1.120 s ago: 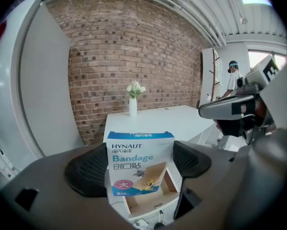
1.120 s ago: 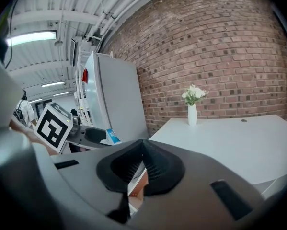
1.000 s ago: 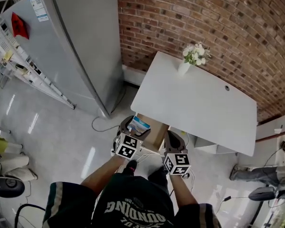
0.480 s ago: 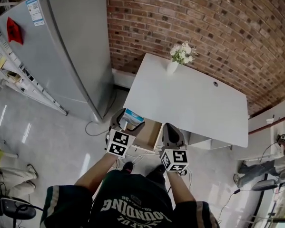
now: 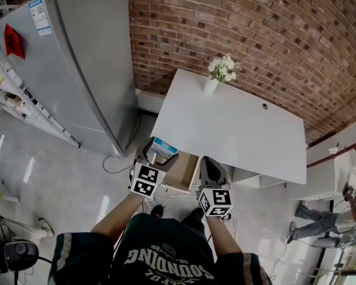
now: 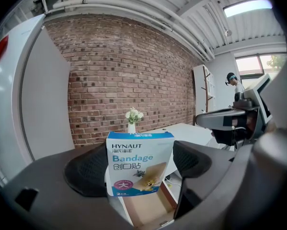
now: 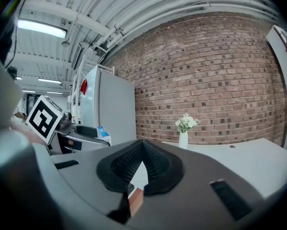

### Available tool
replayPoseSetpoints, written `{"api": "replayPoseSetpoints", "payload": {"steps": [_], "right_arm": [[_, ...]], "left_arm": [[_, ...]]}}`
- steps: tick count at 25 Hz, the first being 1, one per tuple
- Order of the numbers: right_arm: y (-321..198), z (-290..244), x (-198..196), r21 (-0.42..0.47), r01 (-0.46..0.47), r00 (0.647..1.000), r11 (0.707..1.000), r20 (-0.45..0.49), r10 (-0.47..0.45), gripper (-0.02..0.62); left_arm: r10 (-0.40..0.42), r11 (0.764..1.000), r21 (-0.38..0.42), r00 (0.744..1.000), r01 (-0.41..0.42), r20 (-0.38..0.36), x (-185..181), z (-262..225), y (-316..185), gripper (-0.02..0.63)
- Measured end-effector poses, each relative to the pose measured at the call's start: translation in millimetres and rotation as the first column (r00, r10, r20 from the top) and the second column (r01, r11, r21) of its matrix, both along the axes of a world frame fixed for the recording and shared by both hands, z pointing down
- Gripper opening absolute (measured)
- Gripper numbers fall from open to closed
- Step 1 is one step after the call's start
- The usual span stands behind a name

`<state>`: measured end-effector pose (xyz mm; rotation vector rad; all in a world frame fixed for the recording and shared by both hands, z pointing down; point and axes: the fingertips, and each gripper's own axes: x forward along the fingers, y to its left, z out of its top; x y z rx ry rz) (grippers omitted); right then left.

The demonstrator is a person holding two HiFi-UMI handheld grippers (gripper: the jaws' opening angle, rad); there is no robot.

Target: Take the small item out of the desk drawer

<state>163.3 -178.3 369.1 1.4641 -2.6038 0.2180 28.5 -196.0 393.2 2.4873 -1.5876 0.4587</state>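
Note:
A blue and white bandage box (image 6: 139, 163) stands upright between the jaws of my left gripper (image 6: 139, 169), which is shut on it. In the head view that box (image 5: 161, 148) is held above the open wooden drawer (image 5: 183, 172) under the near edge of the white desk (image 5: 237, 129). The drawer's inside (image 6: 145, 209) shows below the box and looks bare. My right gripper (image 5: 208, 172) hangs just right of the drawer; its jaws (image 7: 142, 164) meet with nothing between them.
A white vase of flowers (image 5: 216, 76) stands at the desk's far left corner against the brick wall. A grey refrigerator (image 5: 76, 64) stands left of the desk. Cables lie on the floor below the drawer. A person's legs (image 5: 326, 224) show at the far right.
Both grippers and the box stay in about the same place over the drawer; the head view has shifted slightly, so the desk sits further left and up in the picture.

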Motion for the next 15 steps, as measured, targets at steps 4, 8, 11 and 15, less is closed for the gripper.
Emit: {"api": "replayPoseSetpoints", "payload": {"steps": [4, 8, 11, 15], "right_arm": [[-2.2, 0.8, -1.1, -0.001, 0.001, 1.0, 1.0, -0.004, -0.001, 0.025], [-3.4, -0.6, -3.7, 0.0, 0.007, 1.0, 1.0, -0.009, -0.007, 0.025], [-4.9, -0.9, -4.9, 0.002, 0.013, 1.0, 1.0, -0.015, -0.013, 0.025], [-3.9, 1.8, -5.2, -0.007, 0.014, 1.0, 1.0, -0.025, -0.014, 0.025]], "left_arm": [[0.007, 1.0, -0.001, 1.0, -0.007, 0.0, -0.5, 0.9, -3.4, 0.431], [0.012, 1.0, 0.007, 1.0, -0.012, -0.003, -1.0, 0.4, -5.0, 0.431], [0.013, 1.0, 0.005, 1.0, -0.013, -0.003, -0.7, 2.1, -6.6, 0.431], [0.011, 1.0, -0.007, 1.0, -0.011, -0.006, -0.5, 6.8, -4.9, 0.431]]}}
